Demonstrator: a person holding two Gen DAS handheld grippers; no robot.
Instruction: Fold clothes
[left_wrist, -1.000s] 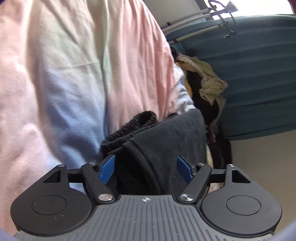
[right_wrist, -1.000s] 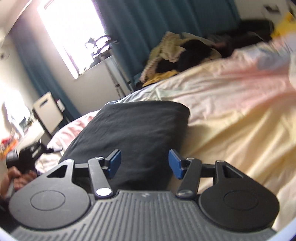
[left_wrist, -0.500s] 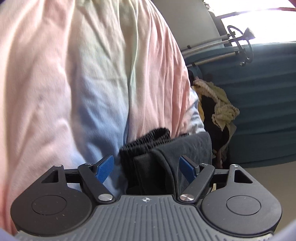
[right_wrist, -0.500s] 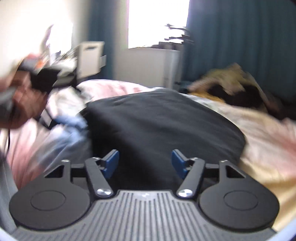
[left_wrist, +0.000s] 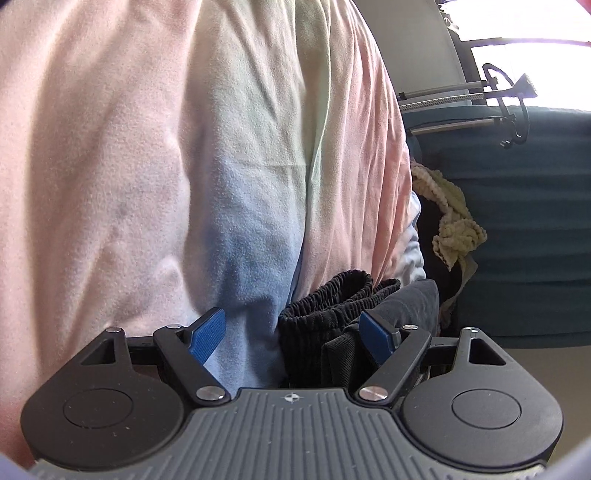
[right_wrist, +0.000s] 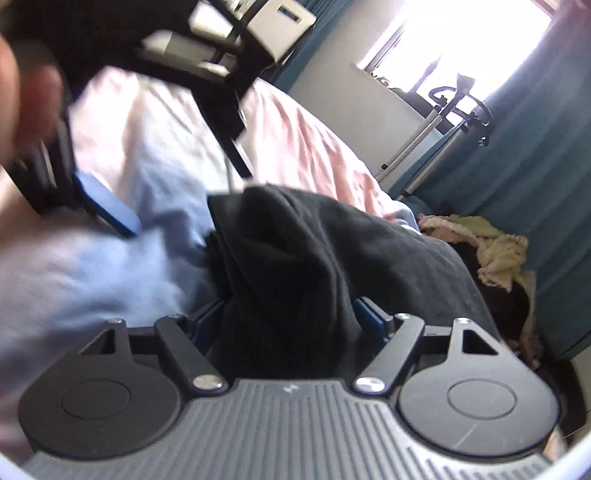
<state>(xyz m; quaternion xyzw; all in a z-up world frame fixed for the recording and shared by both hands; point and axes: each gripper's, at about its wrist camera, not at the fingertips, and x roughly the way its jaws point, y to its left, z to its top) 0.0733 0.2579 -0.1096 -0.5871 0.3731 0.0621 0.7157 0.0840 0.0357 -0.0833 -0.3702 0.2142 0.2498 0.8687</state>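
Note:
A folded black garment (right_wrist: 332, 251) with a ribbed elastic waistband (left_wrist: 332, 295) lies on the pastel pink-and-blue bedsheet (left_wrist: 184, 166). My left gripper (left_wrist: 291, 330) is open, its blue fingers (left_wrist: 207, 334) wide apart, with the waistband end between them toward the right finger. My right gripper (right_wrist: 291, 317) is open, and a bunched fold of the black garment sits between its fingers. The left gripper also shows, blurred, in the right wrist view (right_wrist: 103, 206) just left of the garment, held by a hand.
A heap of yellow and dark clothes (right_wrist: 495, 254) lies at the bed's far side, also in the left wrist view (left_wrist: 454, 225). Teal curtains (right_wrist: 535, 155), a metal rack (left_wrist: 480, 99) and a bright window stand behind. A desk with boxes (right_wrist: 258, 22) is at the far left.
My right gripper swung around to the garment's end and pushed in, so cloth now bunches between its fingers. My left gripper drew back and left; less of the garment lies between its fingers.

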